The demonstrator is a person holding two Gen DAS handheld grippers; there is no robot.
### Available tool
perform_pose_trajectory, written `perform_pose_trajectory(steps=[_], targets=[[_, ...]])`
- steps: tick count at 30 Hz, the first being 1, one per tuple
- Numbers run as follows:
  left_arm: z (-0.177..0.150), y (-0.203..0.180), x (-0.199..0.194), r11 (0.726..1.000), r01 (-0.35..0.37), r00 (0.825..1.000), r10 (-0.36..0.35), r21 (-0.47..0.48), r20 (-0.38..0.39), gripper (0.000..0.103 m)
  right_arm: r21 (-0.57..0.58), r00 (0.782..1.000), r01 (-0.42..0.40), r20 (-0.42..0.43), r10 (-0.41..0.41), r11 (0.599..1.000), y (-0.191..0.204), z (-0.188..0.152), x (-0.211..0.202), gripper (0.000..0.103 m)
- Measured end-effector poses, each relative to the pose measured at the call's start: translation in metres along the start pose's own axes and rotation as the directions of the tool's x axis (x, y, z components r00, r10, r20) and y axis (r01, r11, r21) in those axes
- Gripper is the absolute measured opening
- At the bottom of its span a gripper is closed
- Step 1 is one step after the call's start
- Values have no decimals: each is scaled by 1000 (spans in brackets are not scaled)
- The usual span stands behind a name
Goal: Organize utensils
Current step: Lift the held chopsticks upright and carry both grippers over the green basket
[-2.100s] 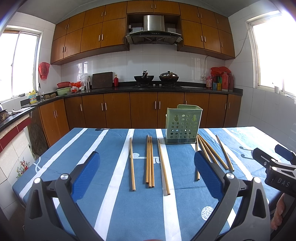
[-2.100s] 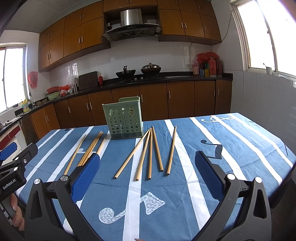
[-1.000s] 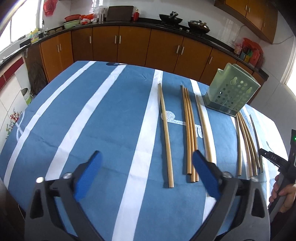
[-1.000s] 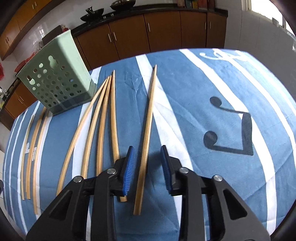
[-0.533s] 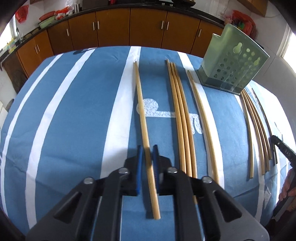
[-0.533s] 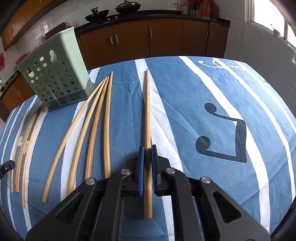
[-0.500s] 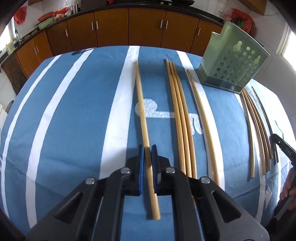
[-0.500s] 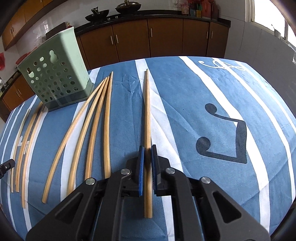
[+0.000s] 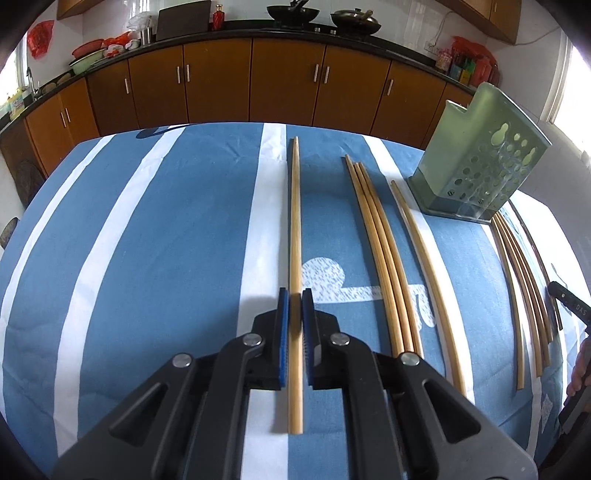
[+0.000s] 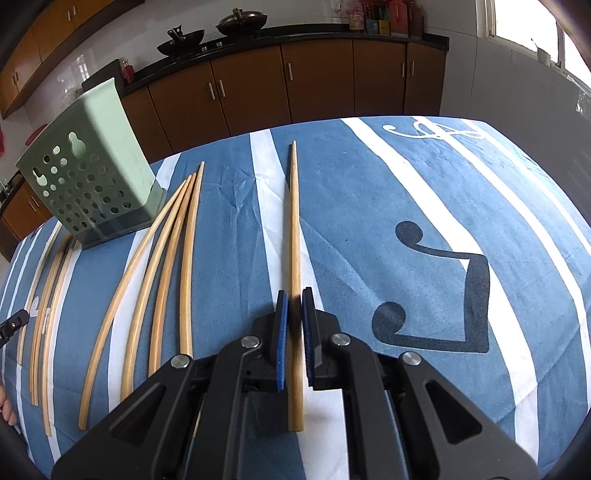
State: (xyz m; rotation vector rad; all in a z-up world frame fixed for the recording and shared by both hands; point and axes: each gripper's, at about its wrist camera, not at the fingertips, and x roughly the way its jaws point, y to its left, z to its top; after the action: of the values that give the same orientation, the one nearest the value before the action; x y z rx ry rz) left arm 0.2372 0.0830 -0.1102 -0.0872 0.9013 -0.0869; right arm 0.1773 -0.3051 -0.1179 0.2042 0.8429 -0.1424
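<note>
Under my tools: blue striped desk [image 9: 147, 229]. Left tool [image 9: 295, 295] grips chopstick [image 9: 295, 221]; right tool [image 10: 294, 295] grips another chopstick [image 10: 293, 221]. Brown cabinets [image 9: 221, 81] beyond.

I'm getting bright daylight; the window [image 10: 535, 33] is blowing out at the upper right. The fisheye is bending the table [image 9: 147, 240] edges and darkening the corners. Everything is staying sharp, with soft shadows lying under the fingers [image 9: 282, 332].
</note>
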Motion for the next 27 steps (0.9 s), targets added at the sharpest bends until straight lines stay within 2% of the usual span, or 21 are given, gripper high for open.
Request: perform_pose_trajectory(steps=[13, 17, 20, 27], targets=[[-27, -7, -18, 1000, -21, 1000, 21, 19, 14, 9, -14, 1000, -3, 0, 3, 1000, 1, -17, -12, 9], [-32, -9, -22, 999, -26, 1000, 25, 32, 13, 8, -3, 1000, -29, -1, 29, 1000, -3, -17, -15, 8], [-31, -6, -27, 999, -32, 999, 32, 26, -5, 8, 0, 998, -45, 50, 45, 999, -6, -14, -31, 8], [-18, 0, -72, 1000, -29, 994, 28, 9, 101, 8, -19, 980, -62, 190, 64, 998, -8, 2, -76, 8]])
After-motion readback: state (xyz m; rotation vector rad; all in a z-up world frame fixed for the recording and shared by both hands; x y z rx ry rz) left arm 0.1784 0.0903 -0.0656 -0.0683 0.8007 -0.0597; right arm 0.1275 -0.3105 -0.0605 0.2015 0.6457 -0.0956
